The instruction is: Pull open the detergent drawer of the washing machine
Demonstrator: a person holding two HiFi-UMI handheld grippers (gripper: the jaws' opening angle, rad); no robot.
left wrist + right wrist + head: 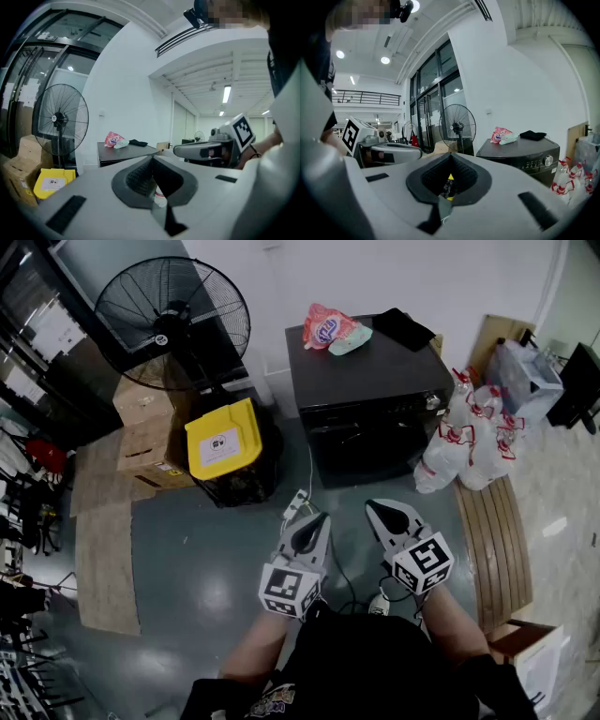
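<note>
The dark washing machine point(367, 395) stands against the far wall, a floor's stretch ahead of both grippers. Its control strip point(375, 410) runs along the top front with a knob point(433, 401) at the right end; I cannot pick out the detergent drawer. The machine also shows in the left gripper view point(123, 153) and the right gripper view point(525, 158). My left gripper point(318, 517) and right gripper point(376, 508) are held side by side, pointing at the machine, both shut with nothing in them. Their jaws meet in the left gripper view point(152, 160) and the right gripper view point(450, 157).
A pink bag point(328, 328) and a black cloth point(403, 328) lie on the machine's top. A standing fan point(173, 320), a yellow-lidded bin point(223, 439) and cardboard boxes point(148, 427) are to its left. White bags point(469, 442) and a slatted wooden board point(489, 540) are to its right. A power strip point(296, 505) lies on the floor.
</note>
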